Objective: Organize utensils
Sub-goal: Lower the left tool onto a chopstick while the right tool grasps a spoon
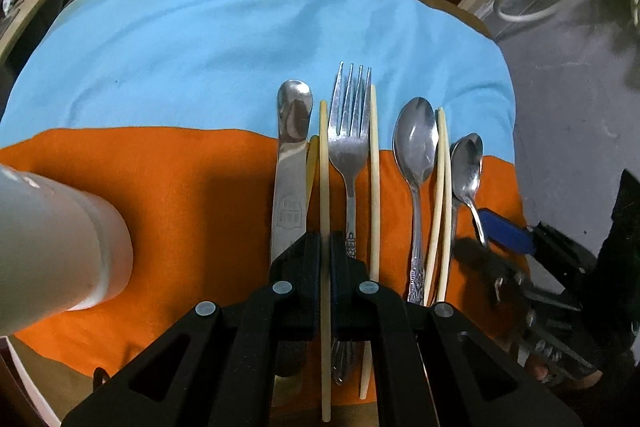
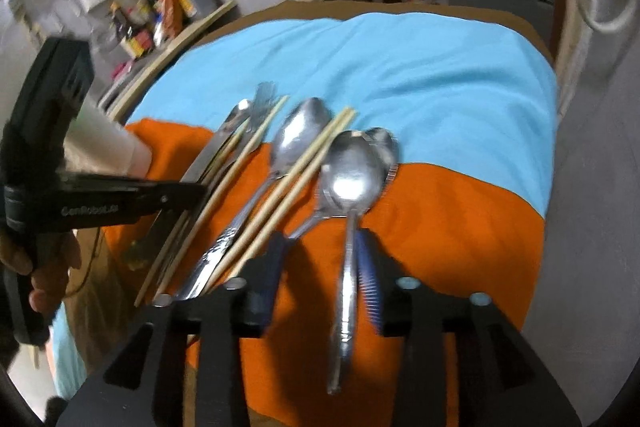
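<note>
My left gripper [image 1: 326, 243] is shut on one pale chopstick [image 1: 324, 167], which runs straight up between its fingers. Beside it on the cloth lie a knife [image 1: 292, 155], a fork [image 1: 350, 131], a single chopstick [image 1: 374, 187], a large spoon [image 1: 416, 147] and a chopstick pair [image 1: 442, 187]. My right gripper [image 2: 320, 259] stands open. A small spoon [image 2: 352, 179] lies between its jaws, with the handle close against the blue-padded right finger [image 2: 366, 267]. A second small spoon [image 2: 384, 143] peeks out behind the first one.
A blue cloth [image 1: 200, 47] and an orange cloth [image 1: 180, 187] cover the round table. A white cup [image 1: 60, 239] stands at the left of the utensil row. A hand [image 2: 40, 267] holds the left gripper's body. Shelves with bottles [image 2: 152, 11] stand beyond the table.
</note>
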`<state>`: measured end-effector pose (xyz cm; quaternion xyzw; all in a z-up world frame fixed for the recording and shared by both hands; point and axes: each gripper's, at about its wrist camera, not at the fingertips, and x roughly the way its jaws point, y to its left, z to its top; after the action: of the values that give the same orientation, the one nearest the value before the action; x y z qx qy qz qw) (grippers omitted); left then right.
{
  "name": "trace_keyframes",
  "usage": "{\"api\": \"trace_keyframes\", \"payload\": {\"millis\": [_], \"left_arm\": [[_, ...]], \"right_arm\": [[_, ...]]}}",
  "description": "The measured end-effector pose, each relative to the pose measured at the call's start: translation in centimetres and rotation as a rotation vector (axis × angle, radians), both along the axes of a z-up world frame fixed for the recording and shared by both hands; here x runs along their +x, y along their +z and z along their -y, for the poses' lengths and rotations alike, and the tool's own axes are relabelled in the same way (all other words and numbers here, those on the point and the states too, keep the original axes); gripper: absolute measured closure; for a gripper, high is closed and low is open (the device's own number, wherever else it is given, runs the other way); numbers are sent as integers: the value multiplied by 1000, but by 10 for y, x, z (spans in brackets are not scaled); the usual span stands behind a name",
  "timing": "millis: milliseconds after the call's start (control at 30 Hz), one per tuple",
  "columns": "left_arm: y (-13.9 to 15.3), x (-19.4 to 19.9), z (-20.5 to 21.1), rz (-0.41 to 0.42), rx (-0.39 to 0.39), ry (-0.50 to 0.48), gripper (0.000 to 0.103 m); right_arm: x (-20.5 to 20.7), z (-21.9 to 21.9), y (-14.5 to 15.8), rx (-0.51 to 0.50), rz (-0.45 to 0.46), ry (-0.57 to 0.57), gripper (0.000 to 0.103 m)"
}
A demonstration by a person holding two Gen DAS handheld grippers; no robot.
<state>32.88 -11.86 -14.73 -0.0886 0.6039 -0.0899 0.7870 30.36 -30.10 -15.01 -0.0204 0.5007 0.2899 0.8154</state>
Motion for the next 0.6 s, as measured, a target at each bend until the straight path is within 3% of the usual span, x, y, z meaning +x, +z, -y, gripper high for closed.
{"api": "trace_keyframes", "payload": {"millis": [100, 133, 267, 433, 533, 600], "left_arm": [[0, 1, 3, -1, 12, -1, 100], [-2, 1, 3, -2, 9, 4, 100], [-4, -2, -7, -13, -59, 48, 100], [-2, -11, -14, -7, -61, 21, 100], [-3, -9, -12, -12, -53, -21, 100], [-5, -4, -8, -22, -46, -57, 99]], "right_arm": [[-2, -9, 0, -49, 16, 7, 69], [0, -7, 0, -39, 4, -4, 76], [8, 11, -2, 63, -91, -29, 80], [8, 23, -3, 114, -119, -44, 84], [4, 17, -1, 49, -80, -46, 94], [4, 13, 0, 15, -75, -52, 94]]}}
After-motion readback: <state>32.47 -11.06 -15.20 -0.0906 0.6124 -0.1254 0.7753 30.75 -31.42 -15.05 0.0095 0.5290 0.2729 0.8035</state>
